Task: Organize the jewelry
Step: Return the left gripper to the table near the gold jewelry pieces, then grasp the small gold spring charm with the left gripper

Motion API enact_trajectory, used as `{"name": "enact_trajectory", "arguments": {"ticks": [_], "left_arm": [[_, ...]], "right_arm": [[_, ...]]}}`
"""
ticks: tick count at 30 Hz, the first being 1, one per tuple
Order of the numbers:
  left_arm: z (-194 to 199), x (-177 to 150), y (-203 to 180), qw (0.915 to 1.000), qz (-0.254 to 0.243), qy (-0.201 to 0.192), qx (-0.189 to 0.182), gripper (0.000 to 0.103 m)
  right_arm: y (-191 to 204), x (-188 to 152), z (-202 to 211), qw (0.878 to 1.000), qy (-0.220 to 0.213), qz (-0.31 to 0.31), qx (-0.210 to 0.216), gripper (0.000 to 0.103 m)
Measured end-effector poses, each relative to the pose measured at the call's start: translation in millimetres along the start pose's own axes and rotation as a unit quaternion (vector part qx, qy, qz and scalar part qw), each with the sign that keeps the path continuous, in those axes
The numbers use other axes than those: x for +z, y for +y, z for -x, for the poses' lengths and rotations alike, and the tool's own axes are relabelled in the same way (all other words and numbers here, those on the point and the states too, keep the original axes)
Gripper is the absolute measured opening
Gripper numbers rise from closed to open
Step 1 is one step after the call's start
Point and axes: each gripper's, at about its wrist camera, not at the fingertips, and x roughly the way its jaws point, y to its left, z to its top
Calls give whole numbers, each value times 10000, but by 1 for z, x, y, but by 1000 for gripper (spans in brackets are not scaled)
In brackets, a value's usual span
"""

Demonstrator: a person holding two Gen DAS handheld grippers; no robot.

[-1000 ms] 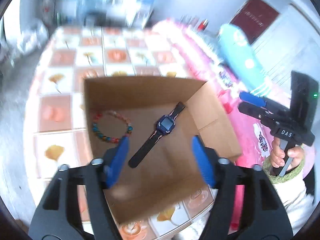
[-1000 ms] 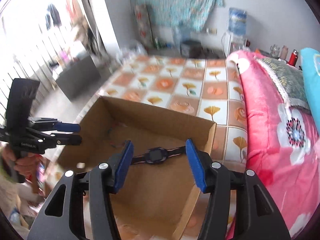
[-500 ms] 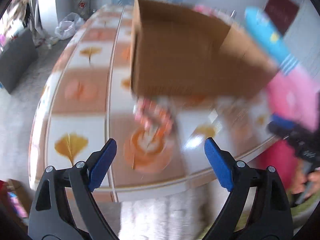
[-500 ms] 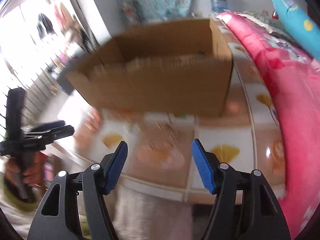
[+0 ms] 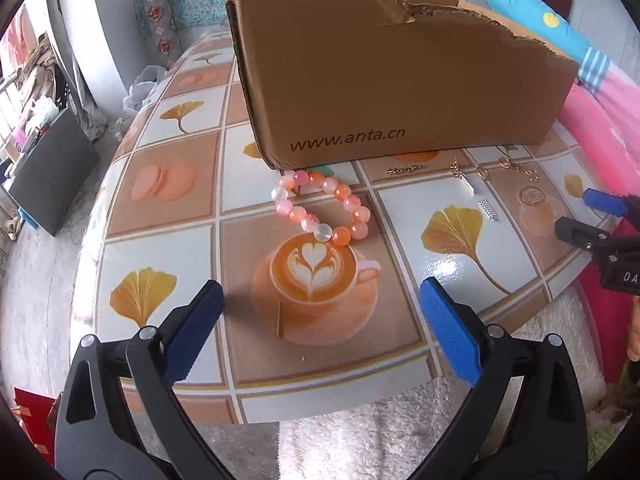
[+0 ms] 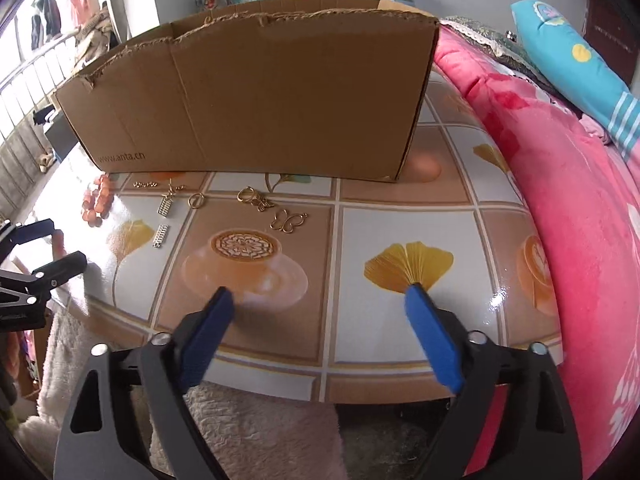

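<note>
Both hand-held grippers, left (image 5: 320, 328) and right (image 6: 318, 330), have dropped before the brown cardboard box (image 5: 392, 80), jaws just opened, empty; approach the pink-orange bead bracelet (image 5: 322, 210) at twelve o'clock squarely.

Bracelet (image 5: 325, 210) before box (image 5: 392, 80)

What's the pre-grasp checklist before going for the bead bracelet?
1. Left tool open, nothing between the pads: ok.
2. Right tool open and empty: ok.
3. Bead bracelet in plain view on the table, in front of the cardboard box: ok.
4. Bracelet apart from the gold chain: ok.
5. Left tool lined up on the bracelet: not ok, it sits short of it.
6. Free room inside the box: cannot tell.
</note>
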Motion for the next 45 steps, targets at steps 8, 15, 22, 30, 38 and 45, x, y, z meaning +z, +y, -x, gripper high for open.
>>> {"name": "enact_trajectory", "arguments": {"ticks": [8, 15, 22, 30, 38, 45], "left_arm": [[1, -9, -1, 9999, -80, -100, -99, 95], [2, -6, -1, 9993, -283, -165, -155, 95], [31, 2, -18, 9900, -282, -950, -1003, 76], [8, 24, -57, 9811, -401, -519, -1819, 37], [-9, 25, -93, 9856, -787, -179, -1484, 19], [-16, 27, -106, 9889, -1045, -134, -1050, 14]], "right_arm": [[-3, 3, -6, 9999, 67, 44, 122, 97], [-7, 7, -6, 9994, 100, 151, 282, 97], [-18, 22, 12, 9951, -498, -250, 814, 97], [-16, 24, 11, 9932, -822, -172, 811, 87], [-21, 18, 7, 9920, -878, -266, 872, 77], [-24, 17, 3, 9908, -905, -315, 956, 77]]}}
